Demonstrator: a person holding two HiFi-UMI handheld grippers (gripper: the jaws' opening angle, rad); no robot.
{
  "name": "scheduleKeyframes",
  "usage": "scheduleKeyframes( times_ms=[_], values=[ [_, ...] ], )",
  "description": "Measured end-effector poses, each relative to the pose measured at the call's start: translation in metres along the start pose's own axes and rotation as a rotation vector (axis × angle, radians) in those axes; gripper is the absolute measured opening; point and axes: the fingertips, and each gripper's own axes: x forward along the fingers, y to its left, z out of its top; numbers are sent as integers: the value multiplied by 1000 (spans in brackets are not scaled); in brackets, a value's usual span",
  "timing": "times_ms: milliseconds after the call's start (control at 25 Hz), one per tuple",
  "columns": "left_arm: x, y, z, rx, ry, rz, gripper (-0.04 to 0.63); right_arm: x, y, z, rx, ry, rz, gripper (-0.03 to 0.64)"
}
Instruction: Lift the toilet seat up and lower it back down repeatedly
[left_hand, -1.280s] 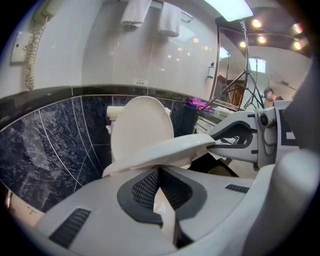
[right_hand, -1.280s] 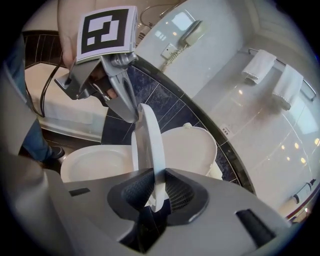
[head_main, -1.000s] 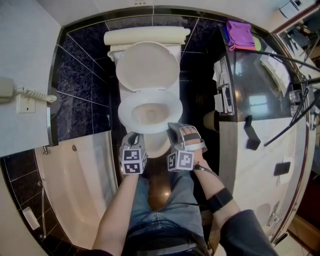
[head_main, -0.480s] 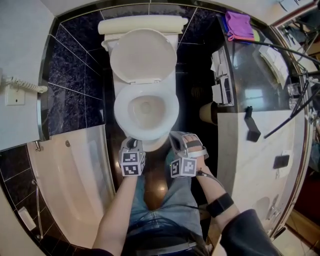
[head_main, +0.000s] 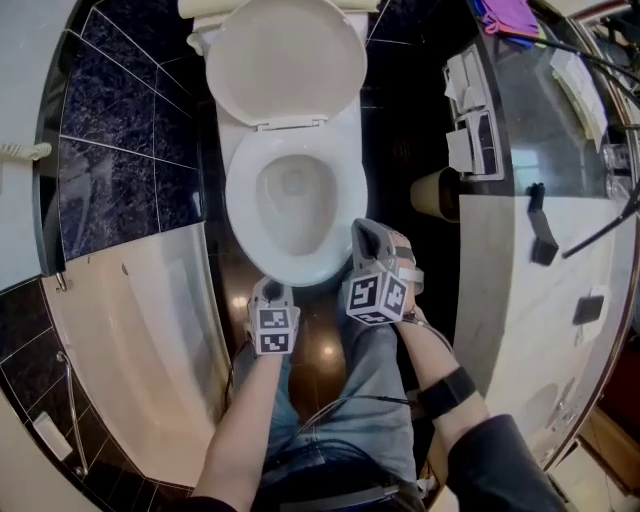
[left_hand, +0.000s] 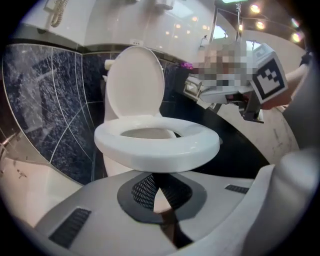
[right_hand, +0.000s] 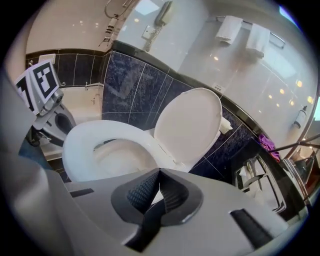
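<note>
The white toilet seat (head_main: 240, 205) lies down on the bowl, and the lid (head_main: 285, 60) stands up against the tank. My left gripper (head_main: 268, 290) is low at the bowl's front, shut with nothing in it. In the left gripper view its jaws (left_hand: 159, 192) meet just under the front edge of the seat (left_hand: 155, 147), apart from it. My right gripper (head_main: 362, 232) is at the seat's front right, also shut and empty. In the right gripper view the closed jaws (right_hand: 159, 187) point over the seat ring (right_hand: 80, 145) toward the raised lid (right_hand: 190, 125).
A bathtub (head_main: 130, 330) runs along the left. A marble counter (head_main: 500, 300) runs along the right, with a toilet paper roll (head_main: 432, 192) and a purple cloth (head_main: 512, 15) near it. The person's jeans-clad legs (head_main: 370, 400) are right behind the grippers.
Both grippers have sunk in front of the bowl, the left one further. The right one has rolled. The view has closed in on the toilet; seat and lid are as before.
</note>
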Motion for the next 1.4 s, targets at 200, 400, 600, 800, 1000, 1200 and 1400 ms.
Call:
scheduleKeyframes(
  times_ms=[200, 400, 600, 800, 1000, 1200, 1400],
  values=[
    [29, 0, -46, 14, 36, -14, 0, 31, 23, -23, 41, 19, 5, 17],
    [55, 2, -87, 37, 89, -27, 0, 48, 44, -46, 72, 50, 11, 18],
    [68, 3, -123, 8, 162, -18, 0, 58, 47, -58, 104, 71, -5, 18],
    [67, 8, -141, -20, 187, -12, 0, 60, 45, -59, 115, 74, -15, 18],
    [51, 22, -111, -10, 145, 6, 0, 53, 40, -52, 133, 85, -18, 18],
    [8, 28, -39, 19, 59, 26, 0, 23, 27, -24, 178, 70, -9, 18],
    [-62, 31, 59, 56, -55, 39, 0, -32, -11, 29, 258, 30, -12, 18]
  ],
)
